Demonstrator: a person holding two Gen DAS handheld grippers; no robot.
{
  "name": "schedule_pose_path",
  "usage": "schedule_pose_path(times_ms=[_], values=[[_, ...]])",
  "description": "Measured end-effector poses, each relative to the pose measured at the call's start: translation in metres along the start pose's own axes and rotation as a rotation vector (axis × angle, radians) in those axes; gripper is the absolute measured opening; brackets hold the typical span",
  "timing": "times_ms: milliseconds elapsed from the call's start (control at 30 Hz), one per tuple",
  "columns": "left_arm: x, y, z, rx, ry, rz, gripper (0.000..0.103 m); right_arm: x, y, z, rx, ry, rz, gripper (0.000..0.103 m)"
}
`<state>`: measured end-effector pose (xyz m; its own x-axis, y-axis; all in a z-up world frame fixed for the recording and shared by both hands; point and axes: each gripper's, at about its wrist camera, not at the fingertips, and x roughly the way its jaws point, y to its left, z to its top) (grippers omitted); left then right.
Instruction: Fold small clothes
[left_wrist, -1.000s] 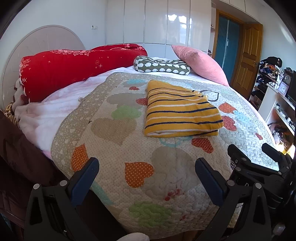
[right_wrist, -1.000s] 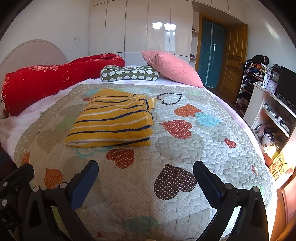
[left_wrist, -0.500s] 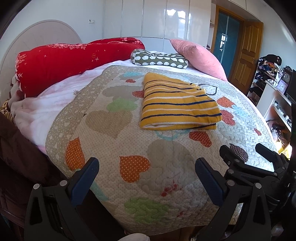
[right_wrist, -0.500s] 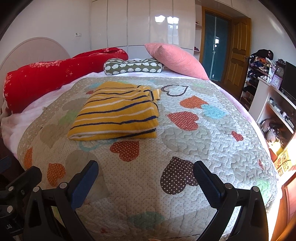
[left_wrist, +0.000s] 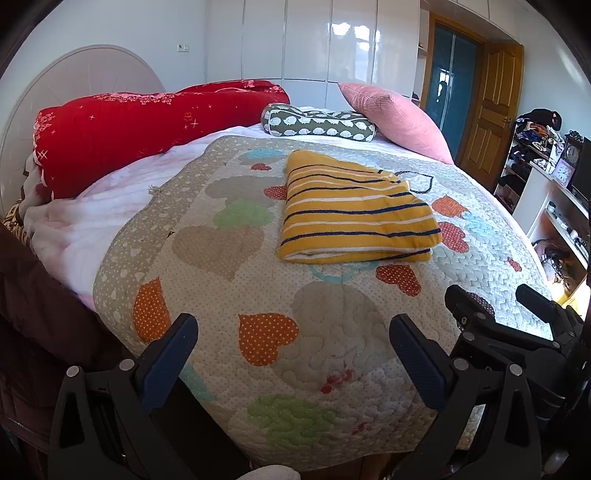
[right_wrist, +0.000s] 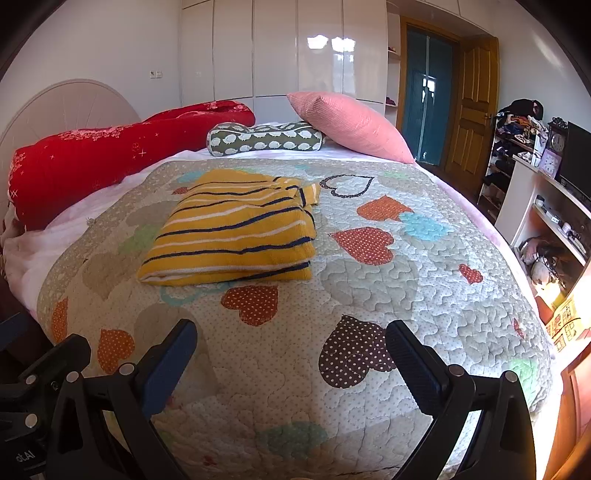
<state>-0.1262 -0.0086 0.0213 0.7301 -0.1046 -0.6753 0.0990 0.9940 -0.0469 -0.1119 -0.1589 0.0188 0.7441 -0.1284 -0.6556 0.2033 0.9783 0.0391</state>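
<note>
A yellow knit garment with navy and white stripes (left_wrist: 351, 212) (right_wrist: 236, 236) lies folded into a neat rectangle on the heart-patterned quilt (left_wrist: 325, 332) (right_wrist: 369, 295). My left gripper (left_wrist: 293, 349) hangs open over the near end of the bed, well short of the garment, with nothing between its fingers. My right gripper (right_wrist: 291, 350) is open too, empty, and equally far back from the fold. In the left wrist view the right gripper's black frame (left_wrist: 517, 332) shows at the lower right.
A red duvet (left_wrist: 147, 125), a green patterned bolster (left_wrist: 317, 123) and a pink pillow (left_wrist: 395, 118) sit at the head of the bed. White shelves (right_wrist: 546, 221) with clutter and clocks stand to the right, near a wooden door (right_wrist: 472, 110).
Both grippers have drawn back and risen a little from the bed, so the folded garment sits farther off in both views. Both stay open; the garment has not moved.
</note>
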Motion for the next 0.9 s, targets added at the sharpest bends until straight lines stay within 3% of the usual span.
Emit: schedule_pose_path(times_ms=[400,900], values=[[0.004,0.003,-0.002,-0.010,0.004,0.011,0.103,0.006,-0.012,-0.002,0.050,0.020,-0.037,0.103],[0.012,0.006,-0.007,-0.012,0.032,0.028,0.103,0.009,-0.005,-0.006,0.004,0.036,-0.070,0.103]])
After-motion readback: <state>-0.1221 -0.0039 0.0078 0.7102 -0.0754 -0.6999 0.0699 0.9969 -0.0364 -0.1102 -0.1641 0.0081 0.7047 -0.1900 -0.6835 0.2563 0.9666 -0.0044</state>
